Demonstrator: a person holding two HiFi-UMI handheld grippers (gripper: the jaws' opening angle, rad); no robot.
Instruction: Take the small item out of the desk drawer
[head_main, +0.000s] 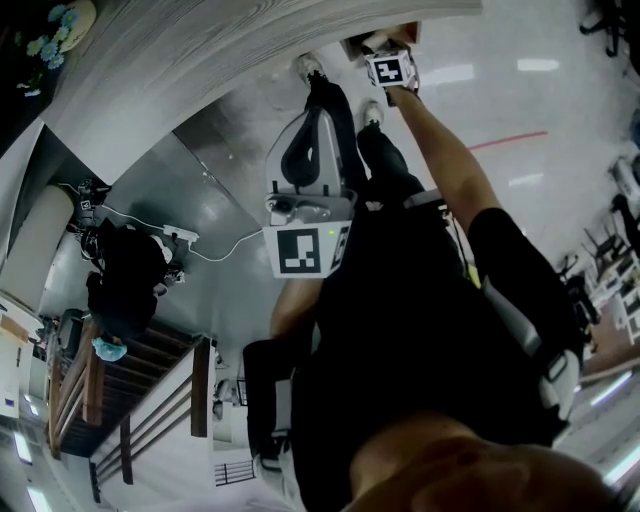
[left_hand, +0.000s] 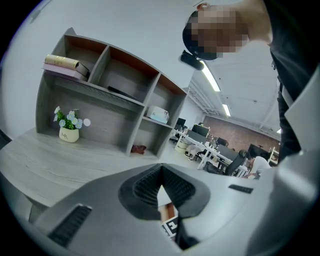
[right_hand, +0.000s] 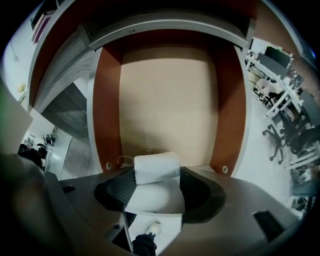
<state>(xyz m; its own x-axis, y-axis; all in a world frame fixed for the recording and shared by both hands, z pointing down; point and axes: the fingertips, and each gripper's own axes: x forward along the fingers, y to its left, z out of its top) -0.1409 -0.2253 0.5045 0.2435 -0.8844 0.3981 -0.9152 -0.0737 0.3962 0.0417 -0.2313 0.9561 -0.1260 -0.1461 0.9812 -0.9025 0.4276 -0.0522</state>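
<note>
One small white roll (right_hand: 156, 168), pinched at the tips of the right gripper (right_hand: 157, 176), fingers closed on its two ends and long axis lying crosswise, from one pad to the other. Few loose threads trailing off its left end. Directly behind it, the open desk drawer (right_hand: 170, 100): pale bottom bare, brown walls either side, nothing else inside as far as can be made out. Appears lifted clear of the drawer bottom, though hard to say how far. Judging by that, only the withdrawal left: draw straight back toward the body, away from the drawer, keeping the squeeze along the roll's axis so as not to let it slip out sideways. Farther out, the left gripper (left_hand: 160, 186) idle, fingertips met on nothing, pointed over the grey surface (left_hand: 60, 160) and held well apart from the drawer. Right arm plainly the nearer, stretched out ahead in the head view, so no handover called for.
</note>
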